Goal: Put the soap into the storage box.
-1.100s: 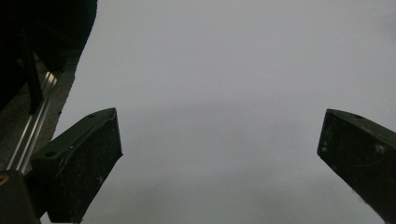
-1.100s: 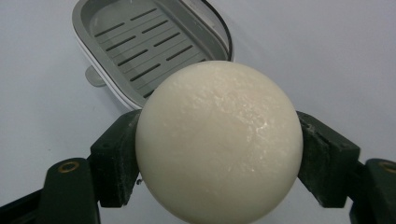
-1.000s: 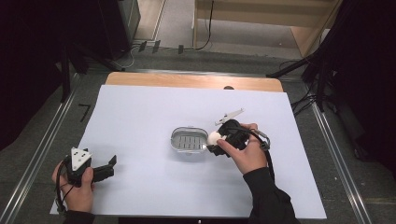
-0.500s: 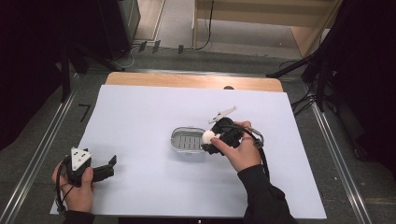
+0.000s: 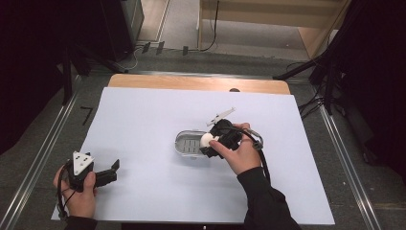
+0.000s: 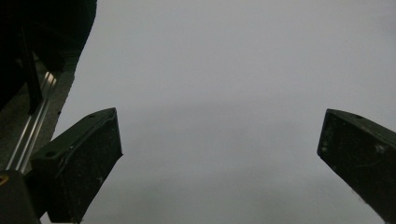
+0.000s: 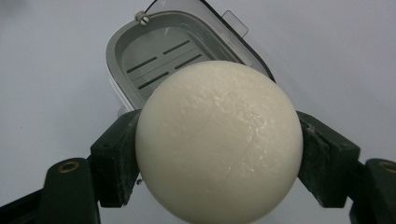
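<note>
A round white ball [image 7: 218,140] is clamped between the two jaws of the right gripper [image 5: 216,142], which is held over the 3 o'clock end of a small grey tray [image 5: 187,143] near the middle of the white sheet [image 5: 143,115]. The slotted floor of the tray, seen at 12 o'clock behind the ball in the right gripper view, is barely made out from the high view. The left gripper [image 5: 107,171] is seen at 8 o'clock on the sheet, well apart from the tray. In the left gripper view its jaws are spread wide over bare sheet, with nothing between them.
</note>
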